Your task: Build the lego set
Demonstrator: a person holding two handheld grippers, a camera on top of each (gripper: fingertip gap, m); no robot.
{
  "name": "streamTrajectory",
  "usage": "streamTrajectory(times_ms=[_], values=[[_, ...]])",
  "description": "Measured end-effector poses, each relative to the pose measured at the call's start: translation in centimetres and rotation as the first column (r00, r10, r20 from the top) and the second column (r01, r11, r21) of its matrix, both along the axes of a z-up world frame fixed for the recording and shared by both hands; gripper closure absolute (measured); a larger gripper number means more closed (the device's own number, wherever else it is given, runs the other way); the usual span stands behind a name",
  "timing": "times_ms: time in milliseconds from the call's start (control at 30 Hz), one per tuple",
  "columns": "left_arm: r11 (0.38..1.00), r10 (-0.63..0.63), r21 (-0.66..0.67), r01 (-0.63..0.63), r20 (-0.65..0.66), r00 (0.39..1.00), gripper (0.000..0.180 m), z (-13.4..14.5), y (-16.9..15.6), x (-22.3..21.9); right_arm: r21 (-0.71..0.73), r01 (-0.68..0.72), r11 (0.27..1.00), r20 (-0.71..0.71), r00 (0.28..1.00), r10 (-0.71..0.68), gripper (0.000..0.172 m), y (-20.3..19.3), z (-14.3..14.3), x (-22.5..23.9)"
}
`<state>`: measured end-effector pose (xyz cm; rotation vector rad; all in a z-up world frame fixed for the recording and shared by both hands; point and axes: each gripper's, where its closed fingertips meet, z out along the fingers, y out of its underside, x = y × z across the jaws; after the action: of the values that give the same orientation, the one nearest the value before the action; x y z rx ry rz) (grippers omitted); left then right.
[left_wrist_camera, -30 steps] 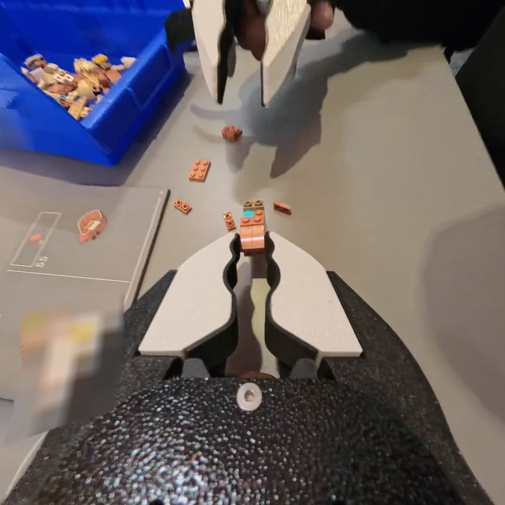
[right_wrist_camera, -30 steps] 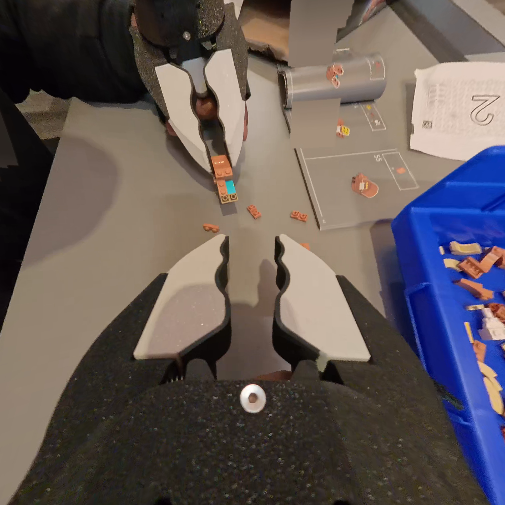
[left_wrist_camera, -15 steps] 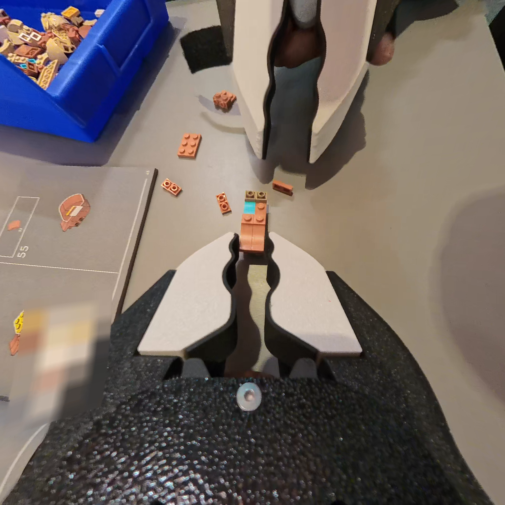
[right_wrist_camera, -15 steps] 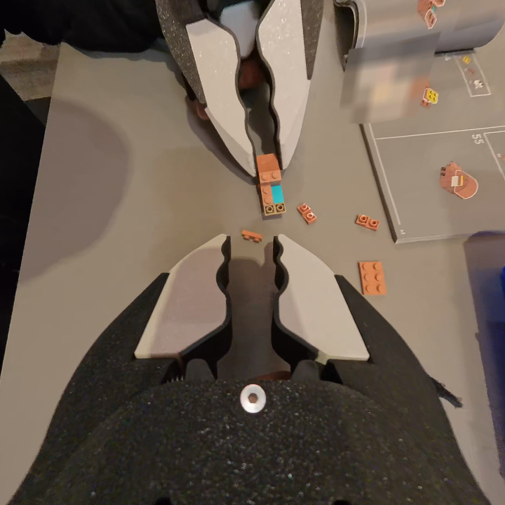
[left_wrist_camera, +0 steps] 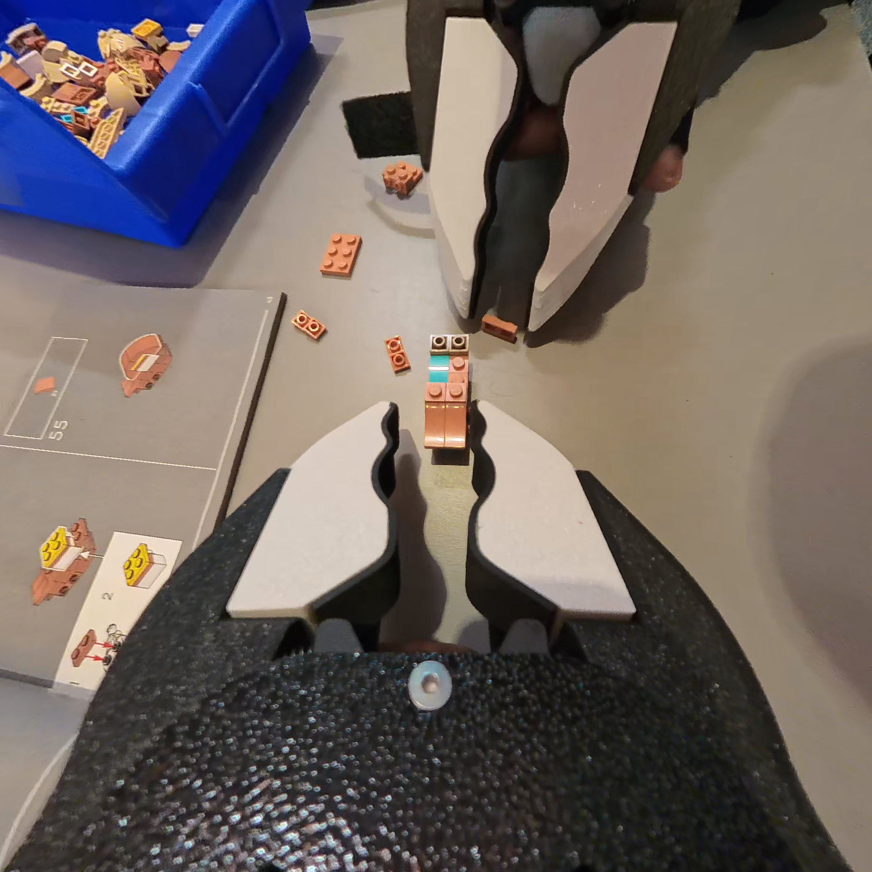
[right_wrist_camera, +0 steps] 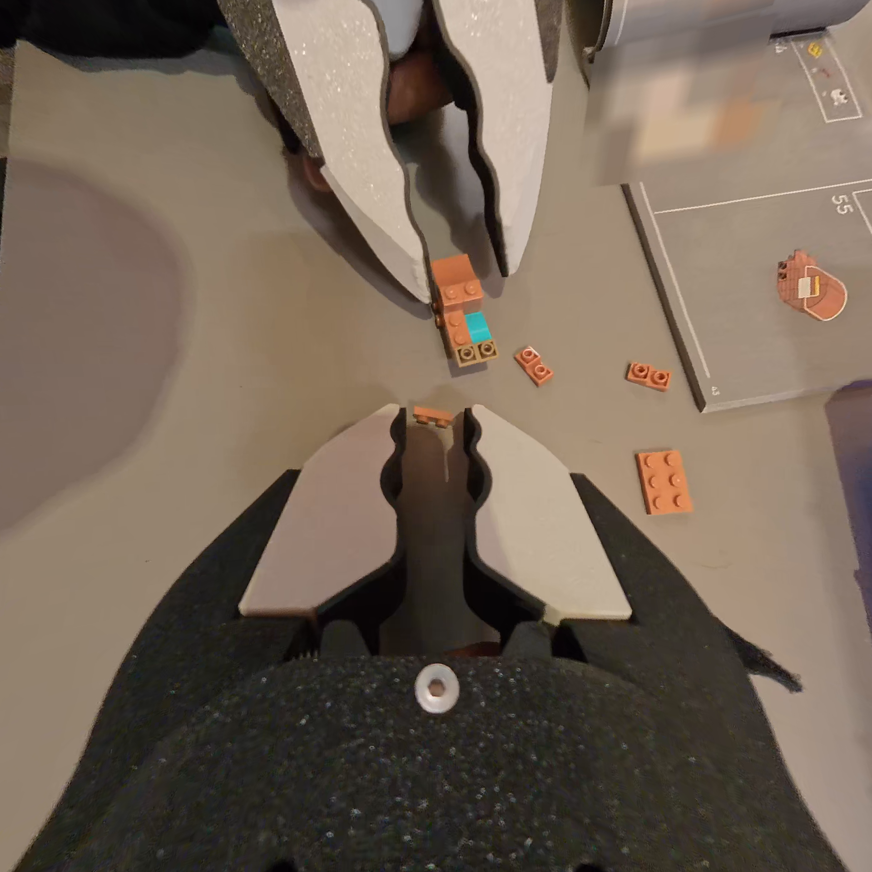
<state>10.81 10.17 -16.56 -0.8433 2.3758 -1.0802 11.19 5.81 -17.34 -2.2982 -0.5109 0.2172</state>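
Brick assembly [left_wrist_camera: 446, 424] lying on worktop [left_wrist_camera: 708, 424] between left tool [left_wrist_camera: 434, 408] tips, jaws standing apart, not gripping; right tool [right_wrist_camera: 434, 410] hovering open around small brown plate [right_wrist_camera: 432, 416], pads not pressing

Each gripper [left_wrist_camera: 434, 415] has pale grey wavy-edged fingers, speckled black body, silver screw.

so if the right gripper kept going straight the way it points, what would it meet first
Probably the small brown two-stud plate, lying on the grey table between the right gripper fingertips, which are apart. Beyond it sits the brown, teal and tan brick assembly.
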Motion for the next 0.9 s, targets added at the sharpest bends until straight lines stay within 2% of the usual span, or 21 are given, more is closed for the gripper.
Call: streamTrajectory(times_ms=[433, 633, 900], values=[[0.998, -0.03, -0.047, 0.032, 0.04, 0.999, 0.151, 0.9, -0.4, 0.2, 0.021, -0.009, 1.0, 0.081, 0.997, 0.007, 0.15, 0.1, -0.4, 0.0], [0.994, -0.03, -0.099, 0.038, 0.08, 0.996, 0.151, 1.9, -0.3, 0.4, 0.017, -0.008, 1.0, 0.054, 0.999, 0.007, 0.151, 0.2, -0.2, 0.0], [0.995, -0.021, -0.096, 0.028, 0.072, 0.997, 0.15, 1.7, -0.3, 0.5, 0.018, -0.009, 1.0, 0.022, 1.0, 0.009, 0.15, 0.1, -0.1, 0.0]])
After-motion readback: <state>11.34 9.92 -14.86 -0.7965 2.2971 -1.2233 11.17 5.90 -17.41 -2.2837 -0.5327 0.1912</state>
